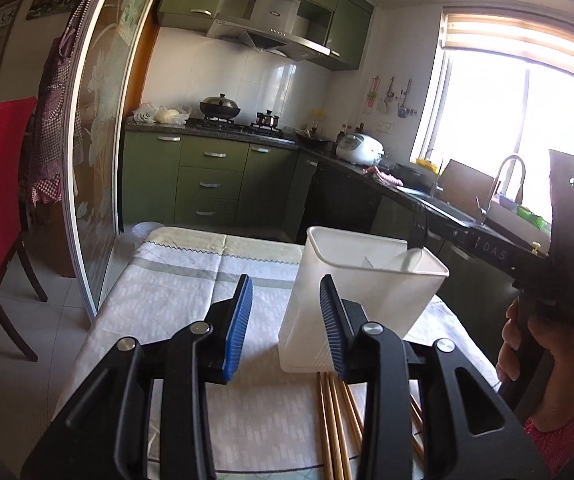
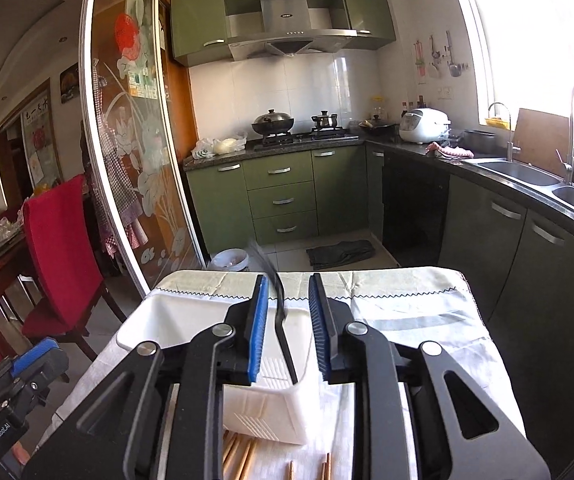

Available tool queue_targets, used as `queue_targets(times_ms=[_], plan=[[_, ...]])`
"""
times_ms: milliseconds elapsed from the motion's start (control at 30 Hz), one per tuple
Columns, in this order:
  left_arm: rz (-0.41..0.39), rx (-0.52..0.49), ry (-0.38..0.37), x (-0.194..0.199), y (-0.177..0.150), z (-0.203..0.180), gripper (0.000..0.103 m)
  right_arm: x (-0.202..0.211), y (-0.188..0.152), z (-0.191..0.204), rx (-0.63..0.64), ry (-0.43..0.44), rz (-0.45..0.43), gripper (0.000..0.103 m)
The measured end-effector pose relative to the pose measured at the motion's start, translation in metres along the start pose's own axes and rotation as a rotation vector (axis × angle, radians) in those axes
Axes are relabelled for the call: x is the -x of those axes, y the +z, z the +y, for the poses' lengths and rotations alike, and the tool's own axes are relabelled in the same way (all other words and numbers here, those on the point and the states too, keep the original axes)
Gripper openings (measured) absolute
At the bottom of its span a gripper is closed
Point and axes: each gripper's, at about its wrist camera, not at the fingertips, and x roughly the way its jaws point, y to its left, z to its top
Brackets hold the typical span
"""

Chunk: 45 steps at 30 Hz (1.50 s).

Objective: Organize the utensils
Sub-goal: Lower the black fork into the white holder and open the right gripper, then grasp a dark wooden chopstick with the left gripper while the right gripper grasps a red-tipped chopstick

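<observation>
Chopsticks (image 1: 337, 428) lie nearest us on the counter (image 1: 175, 300), at six o'clock under the left gripper (image 1: 285, 328), whose jaws stand apart and empty. At one o'clock from them stands the white bin (image 1: 351, 288). Our right gripper (image 2: 287, 330) hangs above the bin, jaws apart, with a dark utensil (image 2: 283, 320) loose between them, apparently dropping in. We judge the sorting just started: the chopsticks are left to collect.

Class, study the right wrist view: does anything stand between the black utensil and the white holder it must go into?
Nothing visible does. The black utensil sits loose between the open jaws of the right gripper, directly above the open top of the white holder, with its lower end seemingly already inside.
</observation>
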Motion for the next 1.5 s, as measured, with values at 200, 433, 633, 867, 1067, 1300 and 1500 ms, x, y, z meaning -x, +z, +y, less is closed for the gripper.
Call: queue_targets(times_ms=[200, 433, 633, 867, 1067, 1300, 1500], plan=[[0.297, 0.001, -0.032, -0.029, -0.014, -0.006, 0.045, 0.048, -0.021, -0.028, -0.075, 0.021, -0.004, 0.034], [0.566, -0.048, -0.015, -0.084, -0.046, -0.018, 0.044, 0.096, -0.079, -0.076, -0.198, 0.019, 0.066, 0.041], [0.689, -0.081, 0.021, -0.109, -0.067, -0.025, 0.031, 0.122, -0.125, -0.122, -0.342, 0.032, 0.121, 0.041], [0.715, -0.112, 0.025, -0.112, -0.07, -0.036, 0.03, 0.129, -0.148, -0.142, -0.433, 0.064, 0.148, 0.041], [0.743, -0.151, 0.065, -0.12, -0.072, -0.045, 0.025, 0.127, -0.144, -0.136, -0.439, 0.081, 0.158, 0.041], [0.759, -0.192, 0.091, -0.126, -0.075, -0.052, 0.024, 0.124, -0.136, -0.129, -0.437, 0.086, 0.161, 0.041], [0.761, -0.216, 0.086, -0.126, -0.077, -0.059, 0.007, 0.116, -0.134, -0.124, -0.41, 0.086, 0.202, 0.042]])
